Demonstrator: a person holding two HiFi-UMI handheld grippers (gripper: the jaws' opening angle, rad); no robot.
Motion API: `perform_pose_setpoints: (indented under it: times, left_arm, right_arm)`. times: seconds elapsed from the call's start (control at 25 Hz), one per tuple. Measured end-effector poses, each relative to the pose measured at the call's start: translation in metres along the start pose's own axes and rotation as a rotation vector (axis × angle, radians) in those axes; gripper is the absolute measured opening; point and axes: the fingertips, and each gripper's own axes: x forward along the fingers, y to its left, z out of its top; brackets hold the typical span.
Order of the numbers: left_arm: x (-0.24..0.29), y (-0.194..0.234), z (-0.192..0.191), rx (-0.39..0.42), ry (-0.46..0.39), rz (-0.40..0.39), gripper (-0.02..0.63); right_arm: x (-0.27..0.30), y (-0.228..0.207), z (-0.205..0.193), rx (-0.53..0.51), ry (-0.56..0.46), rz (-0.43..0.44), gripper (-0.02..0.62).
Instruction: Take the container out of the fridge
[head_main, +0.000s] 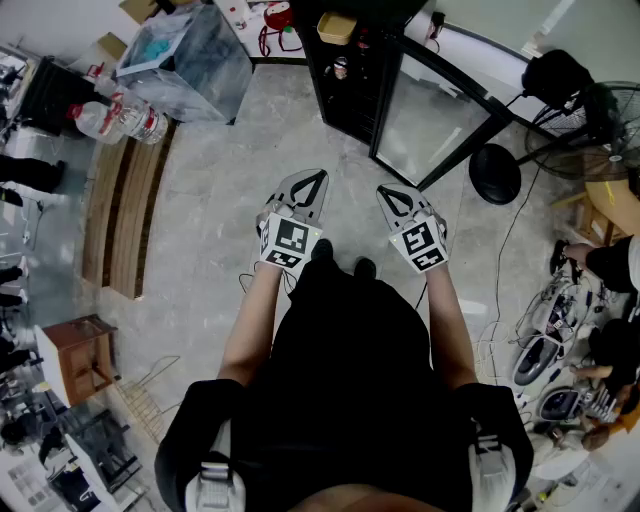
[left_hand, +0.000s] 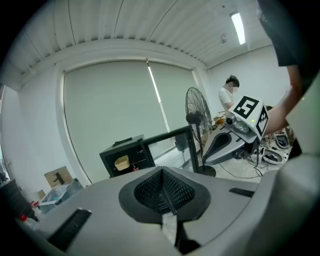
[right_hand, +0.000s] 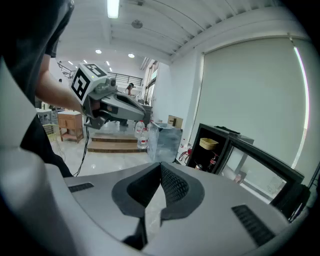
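In the open fridge (head_main: 342, 100) sits the container (head_main: 337, 27); our left gripper (head_main: 312, 178) and right gripper (head_main: 386, 192) are closed, empty, so we should open one nearing it.
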Motion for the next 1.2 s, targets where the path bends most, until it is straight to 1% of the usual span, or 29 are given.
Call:
perform_pose_setpoints:
  times: [0.24,0.4,0.6,0.68,0.92,1.04,1.2]
  left_arm:
    - [-0.004,-0.011,0.014,-0.004,-0.013,0.016,0.018]
    - [-0.019,-0.008,0.008,-0.007,0.013,0.045,0.018]
    - [-0.027,-0.007,-0.007,-0.044,0.041,0.063,0.018]
    - [-0.030,-0.004,-0.013,-0.049,0.043,0.061,0.019]
    - [-0.026,0.014,-0.024,-0.060,0.032,0.045,0.018]
    - [-0.025,0.033,-0.035,-0.067,0.026,0.039,0.019]
    - [-0.018,0.059,-0.046,-0.081,0.025,0.010,0.018]
  right_arm:
    - [-0.018,-0.008,0.006,0.102,-0.044,0.014,0.000]
    - [-0.015,-0.002,0.004,0.116,-0.055,0.035,0.000]
    - [-0.012,0.007,0.002,0.096,-0.039,0.064,-0.001]
    - [-0.007,0.008,0.003,0.094,-0.036,0.052,-0.002]
    - [0.007,-0.004,0.000,0.097,0.004,-0.050,-0.002]
    - [0.021,-0.003,0.004,0.097,0.022,-0.068,-0.002]
    - [0.042,-0.004,0.013,0.100,0.046,-0.090,-0.002]
